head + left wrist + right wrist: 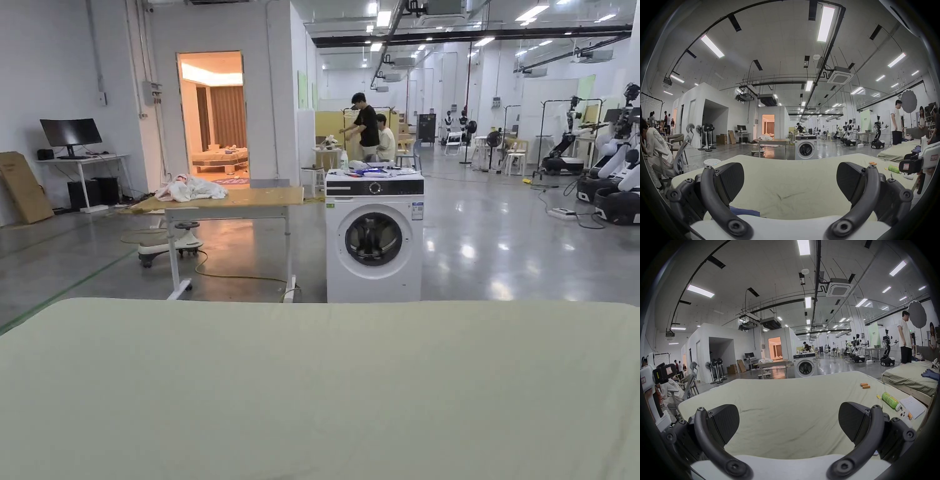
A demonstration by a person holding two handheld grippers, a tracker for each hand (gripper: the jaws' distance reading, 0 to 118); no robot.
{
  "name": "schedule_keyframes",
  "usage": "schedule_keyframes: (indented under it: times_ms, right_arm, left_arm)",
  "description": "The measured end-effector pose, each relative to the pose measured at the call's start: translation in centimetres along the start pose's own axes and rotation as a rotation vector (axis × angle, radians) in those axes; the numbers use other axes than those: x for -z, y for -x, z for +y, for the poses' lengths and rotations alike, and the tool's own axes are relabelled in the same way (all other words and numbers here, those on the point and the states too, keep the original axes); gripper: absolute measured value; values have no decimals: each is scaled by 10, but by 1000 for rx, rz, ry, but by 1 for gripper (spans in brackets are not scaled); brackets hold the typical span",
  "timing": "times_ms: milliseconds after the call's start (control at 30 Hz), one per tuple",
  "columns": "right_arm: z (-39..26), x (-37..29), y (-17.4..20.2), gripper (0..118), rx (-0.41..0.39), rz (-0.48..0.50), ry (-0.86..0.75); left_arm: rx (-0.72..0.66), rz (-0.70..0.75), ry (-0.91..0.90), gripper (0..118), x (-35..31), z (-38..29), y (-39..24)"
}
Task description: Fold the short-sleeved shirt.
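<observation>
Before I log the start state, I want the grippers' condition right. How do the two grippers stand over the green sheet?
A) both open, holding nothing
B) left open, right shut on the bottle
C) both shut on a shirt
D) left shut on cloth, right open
A: in each gripper view, the left gripper and right gripper have jaws spread wide with only bare green sheet between them; the green bottle lies untouched.
</observation>
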State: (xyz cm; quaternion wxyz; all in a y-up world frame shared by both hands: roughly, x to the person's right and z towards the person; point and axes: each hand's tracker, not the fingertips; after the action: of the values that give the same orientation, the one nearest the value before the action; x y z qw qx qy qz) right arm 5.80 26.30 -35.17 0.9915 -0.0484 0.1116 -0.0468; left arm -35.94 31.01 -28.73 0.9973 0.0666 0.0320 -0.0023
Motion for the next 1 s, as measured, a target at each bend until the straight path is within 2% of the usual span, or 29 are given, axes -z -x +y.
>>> schedule_keyframes:
  times_ms: [500, 600, 700, 800, 933, 1000]
  right_arm:
    - [3, 3, 2, 118, -5, 3, 19]
    - [4, 9, -1, 118, 65, 5, 84]
    - [8, 13, -4, 118, 169, 58, 117]
    - [21, 14, -1, 118, 253, 17, 122]
    - [36, 14, 5, 118, 272, -128, 135]
    - [41, 15, 9, 118, 239, -134, 162]
  left_arm:
    - [27, -20, 30, 114, 4, 0, -8]
    - [13, -19, 48, 114, 6, -1, -8]
    - [5, -9, 86, 114, 9, -3, -6]
    - [15, -40, 91, 114, 9, -4, -6]
    - [-4, -59, 87, 114, 8, -5, -5]
    - [-14, -69, 89, 114, 9, -6, -5]
